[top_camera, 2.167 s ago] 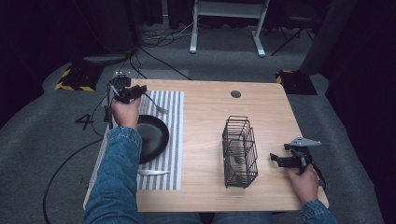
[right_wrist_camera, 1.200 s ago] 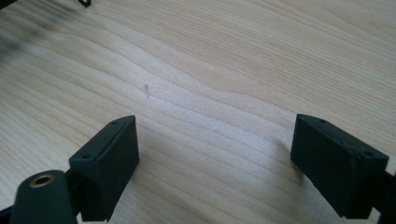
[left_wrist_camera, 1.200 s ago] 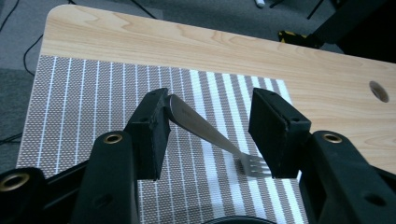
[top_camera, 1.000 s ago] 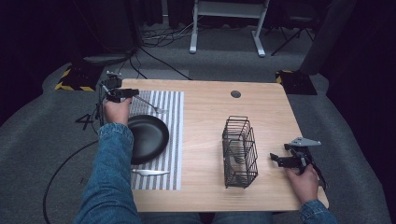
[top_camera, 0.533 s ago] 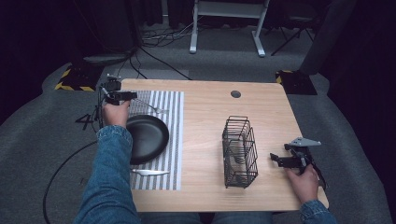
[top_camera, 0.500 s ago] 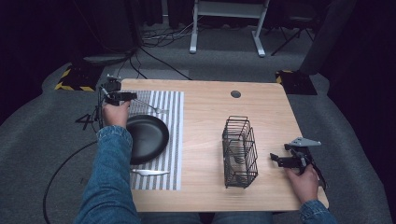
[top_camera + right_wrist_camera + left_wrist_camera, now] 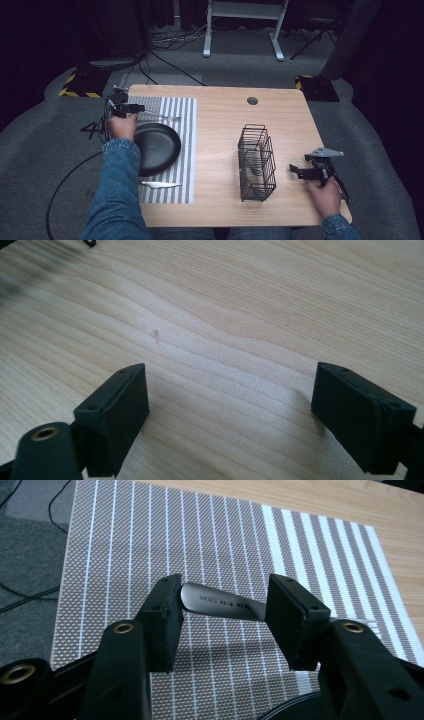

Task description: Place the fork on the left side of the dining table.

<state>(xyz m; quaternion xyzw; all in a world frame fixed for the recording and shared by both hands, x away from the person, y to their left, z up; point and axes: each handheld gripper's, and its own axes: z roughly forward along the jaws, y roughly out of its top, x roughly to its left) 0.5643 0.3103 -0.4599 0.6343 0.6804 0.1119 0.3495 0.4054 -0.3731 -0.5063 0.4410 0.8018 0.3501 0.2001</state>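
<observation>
A metal fork (image 7: 162, 117) lies on the striped placemat (image 7: 175, 150) behind a black plate (image 7: 157, 146). My left gripper (image 7: 134, 107) is at the fork's handle end. In the left gripper view the handle (image 7: 220, 603) lies across the gap of the left gripper (image 7: 225, 591), whose jaws stand open on either side of it, low over the mat. The plate's rim (image 7: 290, 710) shows at the bottom. My right gripper (image 7: 296, 171) rests open near the table's right edge; in the right gripper view, bare wood lies between the jaws of the right gripper (image 7: 230, 385).
A black wire basket (image 7: 256, 161) stands right of centre, just left of the right gripper. A second piece of cutlery (image 7: 160, 184) lies on the mat in front of the plate. A round cable hole (image 7: 252, 100) sits at the back of the table.
My left hand has moved from above the plate back and left to the fork's handle. The right hand has stayed in place.
</observation>
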